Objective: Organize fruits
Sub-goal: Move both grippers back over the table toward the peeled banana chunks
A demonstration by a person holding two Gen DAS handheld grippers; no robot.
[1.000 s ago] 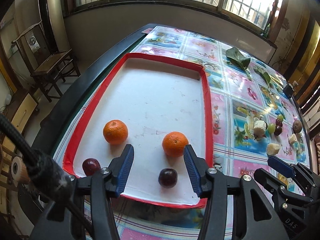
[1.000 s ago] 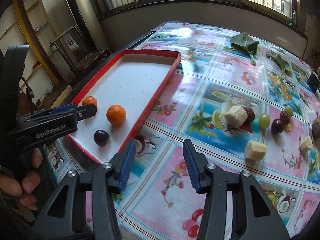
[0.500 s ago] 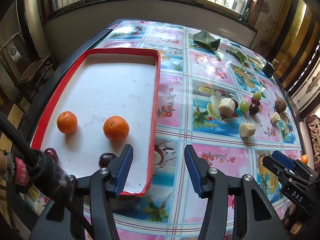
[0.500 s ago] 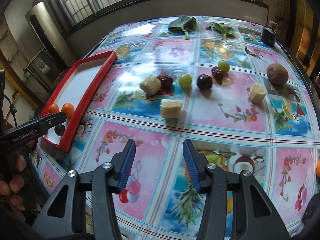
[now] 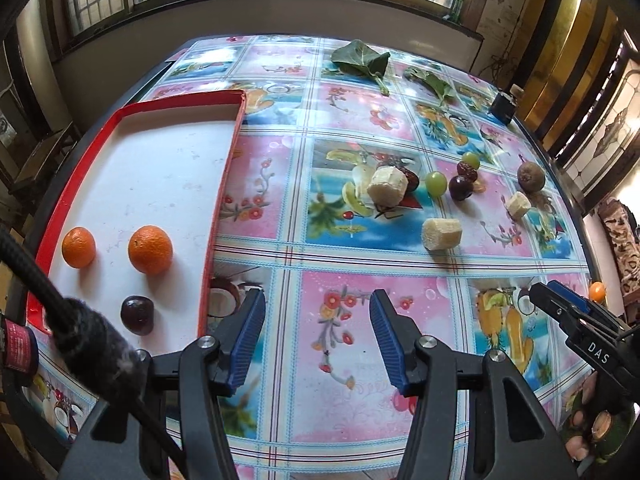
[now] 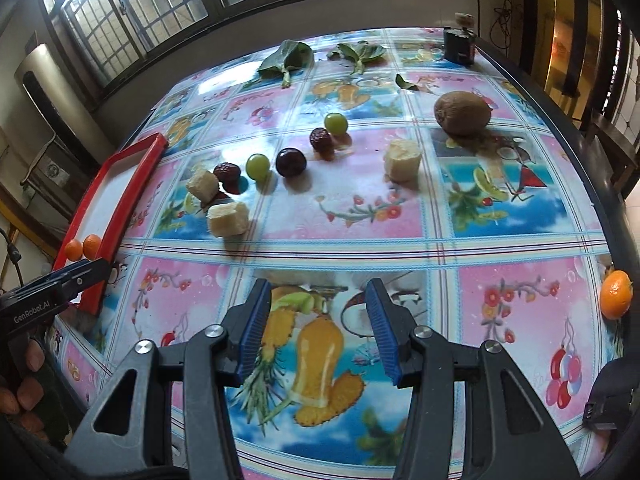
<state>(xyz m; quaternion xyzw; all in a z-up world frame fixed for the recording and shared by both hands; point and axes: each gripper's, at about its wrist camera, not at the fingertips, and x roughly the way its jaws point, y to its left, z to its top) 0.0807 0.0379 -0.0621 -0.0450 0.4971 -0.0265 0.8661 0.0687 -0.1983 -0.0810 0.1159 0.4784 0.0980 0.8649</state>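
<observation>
Left of the loose fruit, red-rimmed tray [image 5: 218, 204] runs lengthwise toward windows.

Home: oilcloth-covered table [image 5: 360, 288], barred windows [image 6: 132, 12]

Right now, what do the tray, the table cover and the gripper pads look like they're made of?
Tray: probably plastic; red rim, matte white floor with faint scuffs.
Table cover: likely glossy vinyl or oilcloth; printed fruit squares that mirror the window glare.
Pads: seemingly blue rubber or soft plastic, finely ribbed, on black, hard-looking arms with metal pins.
</observation>
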